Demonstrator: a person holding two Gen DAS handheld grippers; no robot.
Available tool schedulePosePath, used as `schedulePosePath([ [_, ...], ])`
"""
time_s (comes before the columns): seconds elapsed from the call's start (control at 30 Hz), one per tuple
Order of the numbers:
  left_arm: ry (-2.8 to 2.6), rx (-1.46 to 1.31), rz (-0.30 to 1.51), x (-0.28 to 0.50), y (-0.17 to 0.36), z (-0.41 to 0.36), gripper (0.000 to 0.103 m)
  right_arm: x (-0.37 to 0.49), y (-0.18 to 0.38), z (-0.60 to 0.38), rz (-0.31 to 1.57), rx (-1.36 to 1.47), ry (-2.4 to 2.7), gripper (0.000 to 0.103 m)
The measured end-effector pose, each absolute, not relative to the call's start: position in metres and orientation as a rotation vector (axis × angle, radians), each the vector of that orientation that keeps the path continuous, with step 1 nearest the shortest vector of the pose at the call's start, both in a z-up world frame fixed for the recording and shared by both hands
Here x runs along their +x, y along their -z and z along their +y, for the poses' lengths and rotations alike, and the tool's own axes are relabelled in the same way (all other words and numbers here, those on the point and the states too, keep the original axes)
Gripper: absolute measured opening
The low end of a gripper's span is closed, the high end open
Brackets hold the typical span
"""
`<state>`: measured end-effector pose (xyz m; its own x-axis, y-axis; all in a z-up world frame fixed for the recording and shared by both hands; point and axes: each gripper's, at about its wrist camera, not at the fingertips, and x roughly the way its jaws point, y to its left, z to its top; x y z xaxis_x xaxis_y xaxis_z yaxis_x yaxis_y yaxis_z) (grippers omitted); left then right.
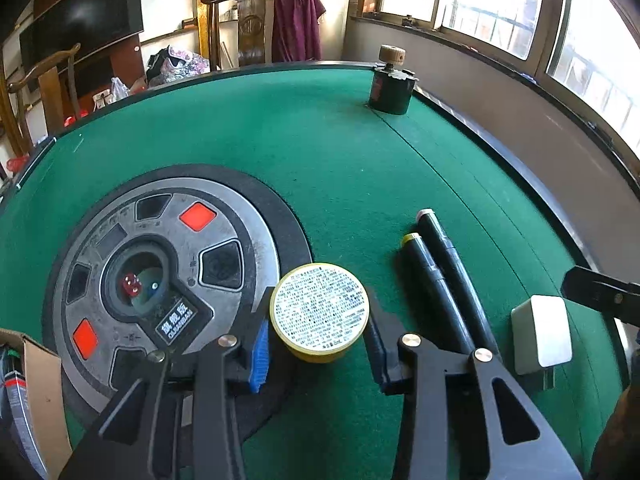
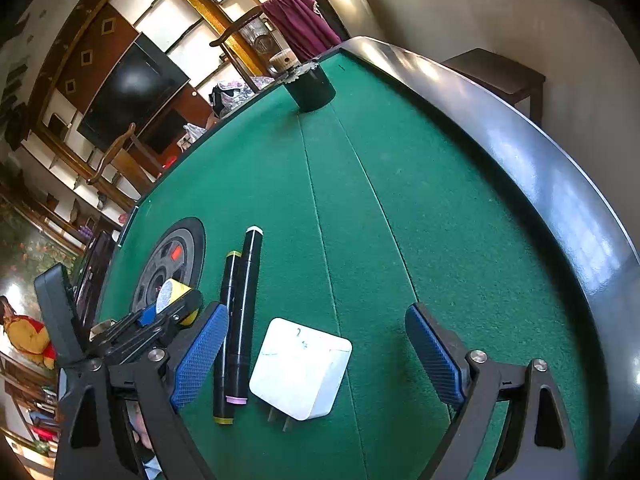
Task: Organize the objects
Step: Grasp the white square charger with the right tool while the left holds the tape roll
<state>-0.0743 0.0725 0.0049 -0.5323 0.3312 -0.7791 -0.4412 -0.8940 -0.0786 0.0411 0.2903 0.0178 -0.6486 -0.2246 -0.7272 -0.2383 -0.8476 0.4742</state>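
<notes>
Green felt (image 1: 340, 152) covers the table; the tin (image 1: 319, 310) is yellow with a white printed label; two black markers (image 2: 239, 320) have yellow and pink caps; the charger (image 2: 300, 368) is white; gripper pads (image 2: 200, 356) are blue.

i'm looking at matt green felt on the table (image 1: 320, 152), slightly fuzzy, inside a glossy dark rim (image 2: 520, 152). the centre dial (image 1: 160, 280) reads as dull brushed metal. the yellow tin (image 1: 319, 308) carries a printed paper label. both markers (image 2: 240, 320) look like smooth black plastic, the charger (image 2: 300, 368) smooth white plastic. my gripper pads (image 2: 200, 352) are ribbed blue rubber on matt black frames.
</notes>
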Motion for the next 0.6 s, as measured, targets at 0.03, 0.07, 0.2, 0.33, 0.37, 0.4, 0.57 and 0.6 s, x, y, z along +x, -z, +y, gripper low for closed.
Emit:
schedulePosePath([
  [0.03,-2.417,-1.178,0.178,-0.072,-0.007,0.071,0.038,0.041,-0.017,0.29,0.862,-1.317,-2.706,0.093],
  [0.07,-2.424,-1.167,0.178,-0.069,-0.01,0.069,0.038,0.04,-0.016,0.291,0.862,-1.321,-2.702,0.093],
  [0.2,-2.447,-1.127,0.172,-0.05,-0.028,0.059,0.038,0.039,-0.014,0.287,0.815,-1.334,-2.7,0.093],
  [0.33,-2.468,-1.08,0.166,-0.016,-0.046,0.047,0.038,0.038,-0.014,0.274,0.726,-1.357,-2.726,0.093],
  [0.37,-2.475,-1.071,0.164,-0.008,-0.05,0.044,0.038,0.038,-0.014,0.271,0.701,-1.362,-2.731,0.093],
  [0.4,-2.483,-1.063,0.164,0.0,-0.052,0.041,0.038,0.038,-0.014,0.267,0.67,-1.363,-2.733,0.093],
  [0.57,-2.541,-1.016,0.181,0.042,-0.064,0.024,0.039,0.035,-0.011,0.249,0.473,-1.356,-2.729,0.093],
  [0.6,-2.549,-1.011,0.183,0.049,-0.065,0.02,0.039,0.034,-0.01,0.245,0.425,-1.351,-2.726,0.093],
])
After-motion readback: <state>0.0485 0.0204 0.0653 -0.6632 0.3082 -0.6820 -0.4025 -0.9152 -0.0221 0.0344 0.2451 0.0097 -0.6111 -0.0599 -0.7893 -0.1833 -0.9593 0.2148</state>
